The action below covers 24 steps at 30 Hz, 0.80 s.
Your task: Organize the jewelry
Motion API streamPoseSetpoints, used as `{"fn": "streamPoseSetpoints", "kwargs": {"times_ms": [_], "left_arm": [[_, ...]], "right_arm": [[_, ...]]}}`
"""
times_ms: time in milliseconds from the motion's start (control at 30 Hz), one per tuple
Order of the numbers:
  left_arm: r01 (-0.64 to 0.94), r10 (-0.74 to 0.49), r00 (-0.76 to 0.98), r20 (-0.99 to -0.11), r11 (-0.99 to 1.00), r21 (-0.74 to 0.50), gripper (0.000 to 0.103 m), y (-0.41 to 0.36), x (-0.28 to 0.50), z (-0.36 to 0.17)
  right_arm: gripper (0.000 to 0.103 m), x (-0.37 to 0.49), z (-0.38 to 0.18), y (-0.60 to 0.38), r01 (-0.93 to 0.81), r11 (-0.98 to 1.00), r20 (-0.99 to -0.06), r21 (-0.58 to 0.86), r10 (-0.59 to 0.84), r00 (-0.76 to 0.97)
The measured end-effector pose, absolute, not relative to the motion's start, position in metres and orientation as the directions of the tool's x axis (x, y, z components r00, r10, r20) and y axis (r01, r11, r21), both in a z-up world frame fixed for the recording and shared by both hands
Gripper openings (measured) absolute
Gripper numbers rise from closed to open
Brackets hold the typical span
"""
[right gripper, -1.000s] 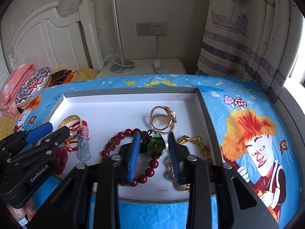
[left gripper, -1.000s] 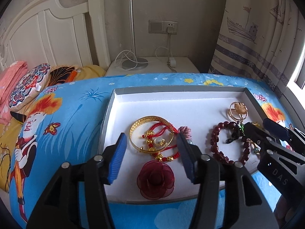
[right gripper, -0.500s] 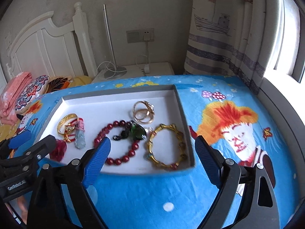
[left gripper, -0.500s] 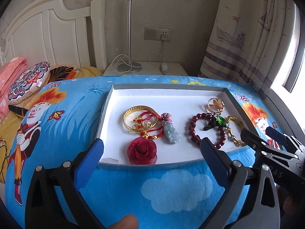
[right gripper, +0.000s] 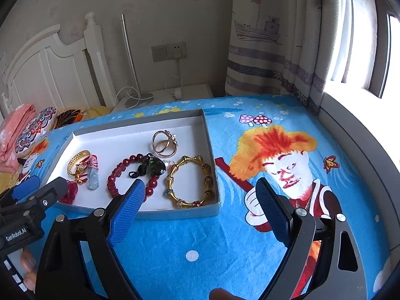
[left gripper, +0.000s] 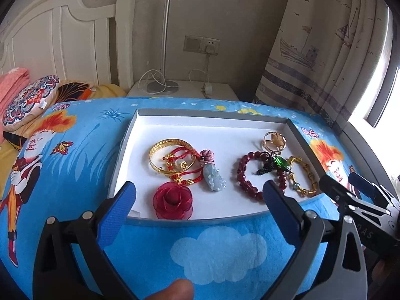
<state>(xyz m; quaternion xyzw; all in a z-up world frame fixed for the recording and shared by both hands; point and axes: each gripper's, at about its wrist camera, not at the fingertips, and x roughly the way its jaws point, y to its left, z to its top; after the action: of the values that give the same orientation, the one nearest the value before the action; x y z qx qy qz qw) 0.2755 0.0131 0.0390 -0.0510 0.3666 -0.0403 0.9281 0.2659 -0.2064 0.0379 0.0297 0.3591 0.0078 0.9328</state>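
Rose brooch (right gripper: 71,192) half hidden behind left tool (right gripper: 40,187) (open), tangled red cords (left gripper: 183,165) unclear

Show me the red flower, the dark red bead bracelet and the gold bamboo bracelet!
red flower (left gripper: 173,203), left wrist view, on its centre petals.
dark red bead bracelet (left gripper: 243,175), left wrist view, on its left-side beads.
gold bamboo bracelet (right gripper: 172,195), right wrist view, on its lower-left links.

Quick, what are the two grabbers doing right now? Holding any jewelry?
Left gripper: open, holding nothing, above the near edge of the tray.
Right gripper: open, holding nothing, over the blue bedspread.
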Motion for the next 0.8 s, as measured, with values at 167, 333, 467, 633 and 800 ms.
{"fn": "streamPoseSetpoints", "kwargs": {"times_ms": [167,333,467,633,800], "left_arm": [[0.021,-0.080,0.722,-0.687,0.995,-0.094,0.098,0.0134,0.2787,0.0348],[0.013,-0.064,0.736,-0.674,0.997,-0.081,0.098,0.0143,0.2776,0.0364],[0.009,-0.065,0.736,-0.674,0.996,-0.085,0.098,0.0162,0.2776,0.0368],[0.009,-0.068,0.736,-0.674,0.996,-0.091,0.098,0.0171,0.2772,0.0372],[0.009,-0.068,0.735,-0.674,0.996,-0.091,0.098,0.0171,0.2772,0.0370]], "right_arm": [[0.084,0.2673,0.0357,-0.2051,-0.005,0.998,-0.675,0.060,0.044,0.737],[0.084,0.2681,0.0344,-0.2065,-0.001,0.998,-0.677,0.066,0.046,0.734],[0.084,0.2680,0.0343,-0.2066,-0.005,0.998,-0.677,0.067,0.049,0.734],[0.084,0.2680,0.0341,-0.2062,-0.004,0.998,-0.677,0.069,0.050,0.734],[0.084,0.2679,0.0337,-0.2053,-0.004,0.997,-0.677,0.071,0.051,0.734]]}}
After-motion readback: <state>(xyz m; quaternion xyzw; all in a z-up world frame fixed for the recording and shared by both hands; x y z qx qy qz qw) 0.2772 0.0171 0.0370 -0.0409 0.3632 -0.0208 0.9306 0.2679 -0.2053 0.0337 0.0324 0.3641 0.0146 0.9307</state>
